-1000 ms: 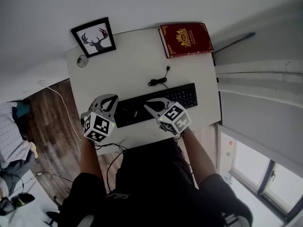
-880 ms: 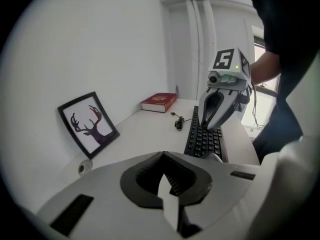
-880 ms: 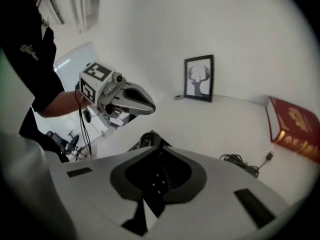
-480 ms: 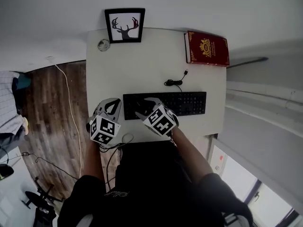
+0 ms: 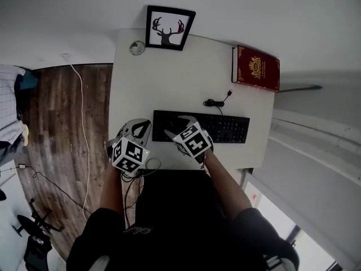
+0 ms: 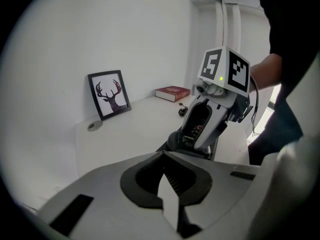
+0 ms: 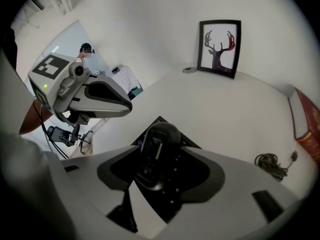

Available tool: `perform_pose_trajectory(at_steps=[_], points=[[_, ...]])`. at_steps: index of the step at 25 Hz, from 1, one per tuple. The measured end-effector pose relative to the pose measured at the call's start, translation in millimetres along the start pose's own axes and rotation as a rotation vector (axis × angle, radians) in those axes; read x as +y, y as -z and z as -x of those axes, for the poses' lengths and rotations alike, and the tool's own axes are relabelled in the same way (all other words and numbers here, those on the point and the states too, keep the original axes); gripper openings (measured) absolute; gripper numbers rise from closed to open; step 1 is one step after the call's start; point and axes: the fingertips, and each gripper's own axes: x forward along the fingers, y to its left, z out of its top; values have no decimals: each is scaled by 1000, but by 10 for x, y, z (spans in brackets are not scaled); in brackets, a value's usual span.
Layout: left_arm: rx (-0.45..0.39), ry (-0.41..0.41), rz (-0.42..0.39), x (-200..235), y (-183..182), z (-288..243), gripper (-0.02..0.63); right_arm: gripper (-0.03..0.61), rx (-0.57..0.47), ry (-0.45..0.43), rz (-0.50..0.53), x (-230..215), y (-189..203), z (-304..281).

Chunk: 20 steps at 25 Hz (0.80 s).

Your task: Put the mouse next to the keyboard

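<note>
Two tools hang over the near edge of the white surface (image 5: 186, 78). The right hand-held gripper (image 7: 160, 145) has just been opening its jaws. They stand wide, with the black mouse (image 7: 157, 154) between them, clear of both pads and lying on the left end of the black keyboard (image 5: 220, 129). Just to its left, the left hand-held gripper (image 6: 163, 156) is closed tight on nothing. Beyond them lie a coiled cable (image 5: 213, 102), then a red book (image 5: 256, 68), a small round disc (image 5: 136, 48) and a framed deer picture (image 5: 168, 28) by the wall. Wooden floor (image 5: 62, 112) lies further left.
</note>
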Motion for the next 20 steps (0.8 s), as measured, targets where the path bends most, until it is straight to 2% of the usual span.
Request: perform_pose_trajectory(at_steps=[4, 9, 13, 20], points=[[-4, 9, 4, -28, -23, 0, 0, 250, 8, -42, -60, 23, 14, -55], [1, 6, 7, -33, -13, -16, 0, 262, 9, -40, -47, 41, -3, -85], [4, 6, 4, -43, -21, -17, 0, 170, -33, -48, -3, 140, -39, -50], [4, 2, -24, -24, -66, 1, 0, 141, -77, -23, 95, 186, -63, 65]])
